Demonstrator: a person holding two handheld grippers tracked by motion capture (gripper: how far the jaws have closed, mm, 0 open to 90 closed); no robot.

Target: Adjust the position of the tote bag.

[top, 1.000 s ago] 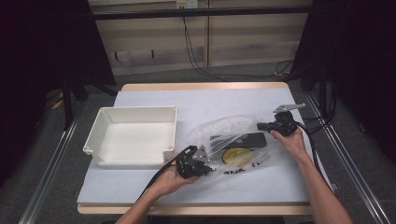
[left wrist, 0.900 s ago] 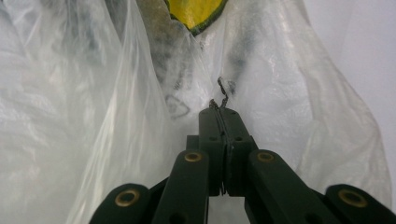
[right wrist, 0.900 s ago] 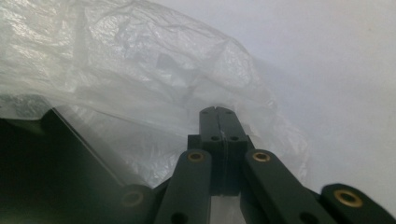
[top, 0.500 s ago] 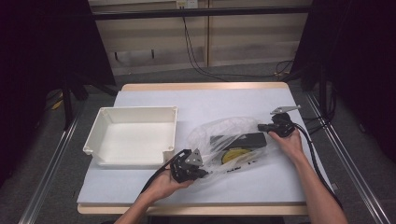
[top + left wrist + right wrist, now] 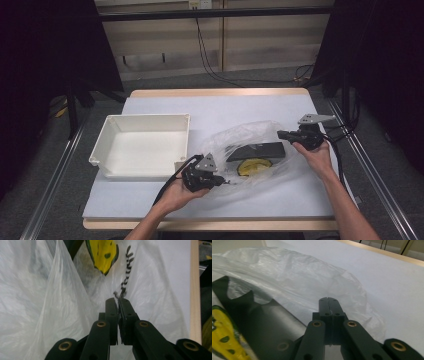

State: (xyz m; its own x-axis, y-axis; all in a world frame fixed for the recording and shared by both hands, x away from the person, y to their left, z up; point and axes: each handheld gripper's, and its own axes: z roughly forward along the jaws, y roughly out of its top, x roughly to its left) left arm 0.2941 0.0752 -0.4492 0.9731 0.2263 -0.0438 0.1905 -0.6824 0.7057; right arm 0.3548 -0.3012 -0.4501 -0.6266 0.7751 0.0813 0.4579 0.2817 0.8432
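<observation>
From the high view, a clear plastic bag (image 5: 252, 150) lies on the desk (image 5: 220, 107) right of a white tray (image 5: 145, 145), holding a black flat item (image 5: 257, 151) and a yellow piece (image 5: 254, 166); the left gripper (image 5: 220, 181) nips its near edge, the right gripper (image 5: 281, 135) its far-right edge. In the left gripper view, the jaws pinch bag film beside a striped tie (image 5: 126, 277). In the right gripper view, the jaws are pressed together on the film. The step looks like spreading the bag's mouth; next, both grips must hold while pulling apart.
</observation>
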